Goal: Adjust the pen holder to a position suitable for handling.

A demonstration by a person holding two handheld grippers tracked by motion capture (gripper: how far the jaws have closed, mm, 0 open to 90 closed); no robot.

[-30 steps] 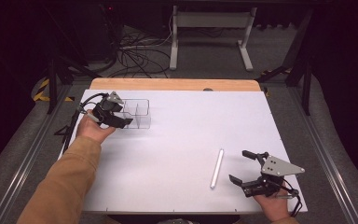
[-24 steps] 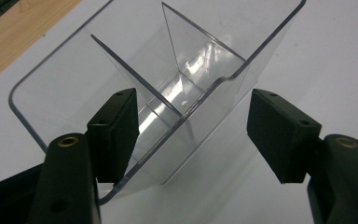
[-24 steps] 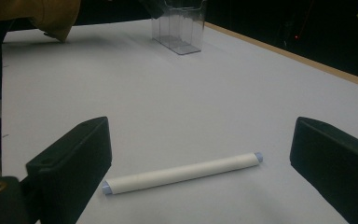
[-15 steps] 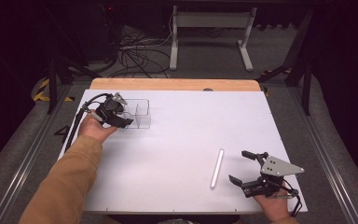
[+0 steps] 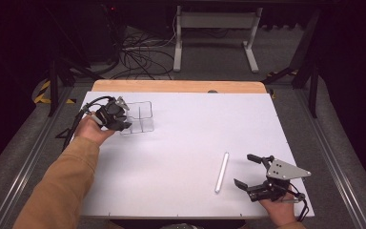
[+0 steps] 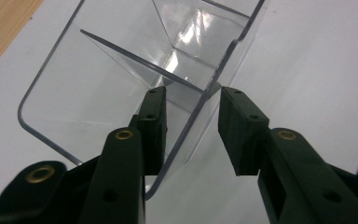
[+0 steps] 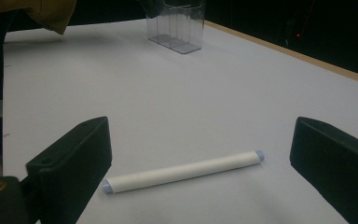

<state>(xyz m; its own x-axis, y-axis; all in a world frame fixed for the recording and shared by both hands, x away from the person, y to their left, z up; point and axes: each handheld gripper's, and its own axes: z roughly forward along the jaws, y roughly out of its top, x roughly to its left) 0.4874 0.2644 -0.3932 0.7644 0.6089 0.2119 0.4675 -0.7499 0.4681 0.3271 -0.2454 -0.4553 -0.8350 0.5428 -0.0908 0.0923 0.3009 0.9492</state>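
Note:
A clear plastic box [image 5: 142,117] with inner dividers stands at the table's far left. My left gripper [image 5: 125,119] is at its near-left corner. In the left gripper view the box [image 6: 98,79] has one side wall between the jaws of this gripper [image 6: 191,126], one jaw inside and one outside. The jaws have just been closing, and small gaps remain between pads and wall. A white tube [image 5: 221,171] lies at the near right. My right gripper [image 5: 244,170] stands open just right of it. In the right gripper view the tube [image 7: 182,171] lies across in front of that gripper's [image 7: 203,140] wide jaws, untouched.
A white sheet [image 5: 195,129] covers the table, with a wooden strip [image 5: 171,86] along the far edge. Beyond it on the floor are tangled cables [image 5: 138,52] and a white stand frame [image 5: 214,33]. A brown sleeve [image 5: 62,186] reaches along the left side.
The left gripper's jaws have narrowed around the box's wall. Both hands and the white tube have kept their places.

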